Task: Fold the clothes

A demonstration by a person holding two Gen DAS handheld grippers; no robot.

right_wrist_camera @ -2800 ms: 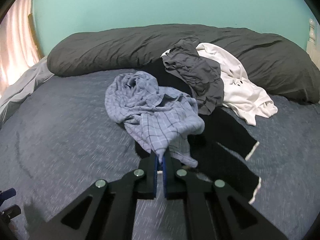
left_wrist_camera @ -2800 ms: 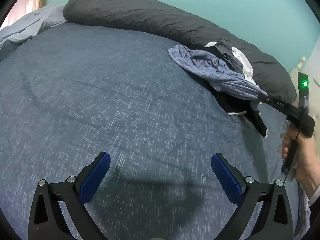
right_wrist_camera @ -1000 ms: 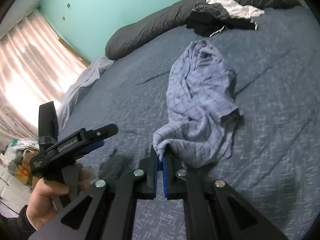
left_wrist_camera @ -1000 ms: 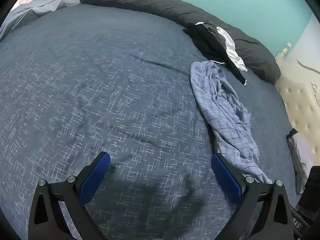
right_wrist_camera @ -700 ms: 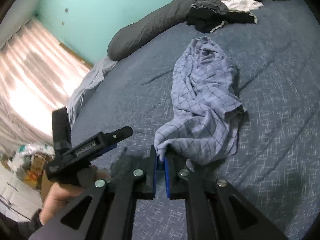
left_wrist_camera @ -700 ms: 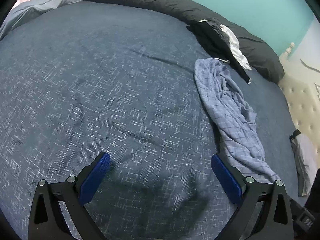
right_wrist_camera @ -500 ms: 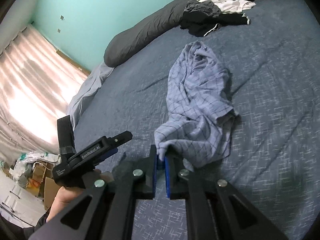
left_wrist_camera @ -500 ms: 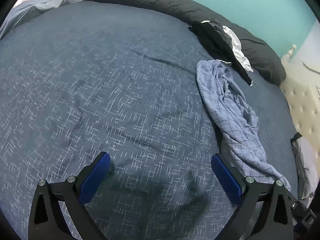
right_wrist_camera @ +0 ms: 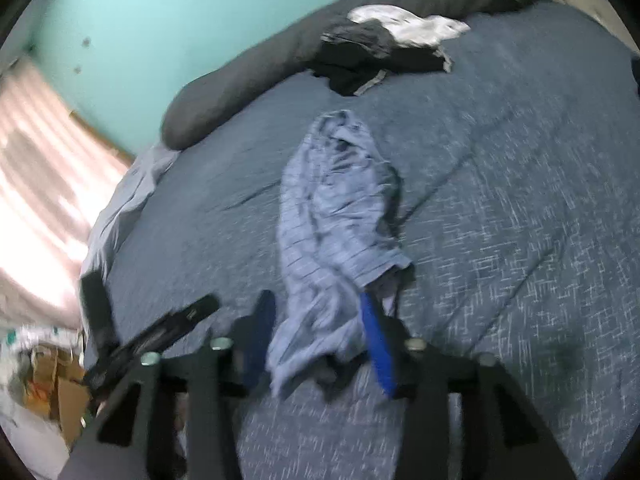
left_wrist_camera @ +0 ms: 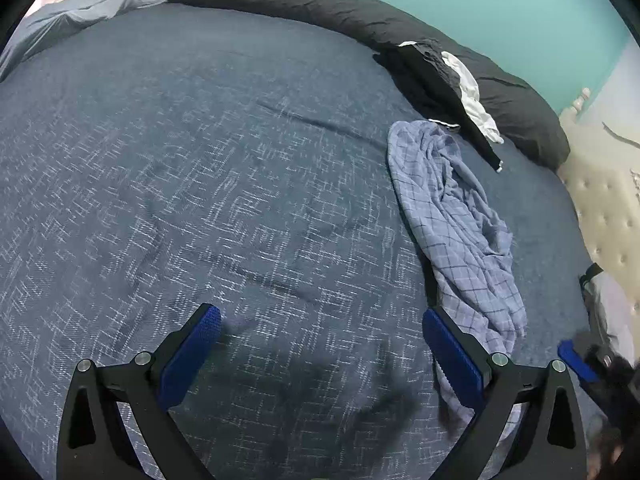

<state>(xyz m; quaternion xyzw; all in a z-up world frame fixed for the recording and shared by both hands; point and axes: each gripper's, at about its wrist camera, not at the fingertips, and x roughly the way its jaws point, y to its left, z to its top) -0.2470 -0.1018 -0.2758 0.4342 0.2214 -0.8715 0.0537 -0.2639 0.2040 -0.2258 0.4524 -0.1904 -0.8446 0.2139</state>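
- The checked shirt [left_wrist_camera: 460, 216] lies crumpled in a long strip on the bed [left_wrist_camera: 200, 160], at the right of the left wrist view and in the middle of the right wrist view.
- The right tongs [right_wrist_camera: 320, 336] have just been opening. The near end of the shirt is between the jaws, but the pads do not press it now, so the cloth is let go.
- The left tongs [left_wrist_camera: 320, 344] are spread wide with nothing in them, above bare bed at the lower middle of their view.
- The pile [right_wrist_camera: 384, 48] of dark and white clothes waits against the long pillow [left_wrist_camera: 320, 0], at the upper part of both views, apart from the shirt.
- I think the step is to lay this shirt flat before any fold.
- To do it well, each tongs should take one corner or one shoulder, not a bunch of cloth.
- Then pull the two ends away from each other, low over the bed, until the creases go out.
- The picture from the right tongs is blurred, so I cannot tell which edge is collar and which is hem.
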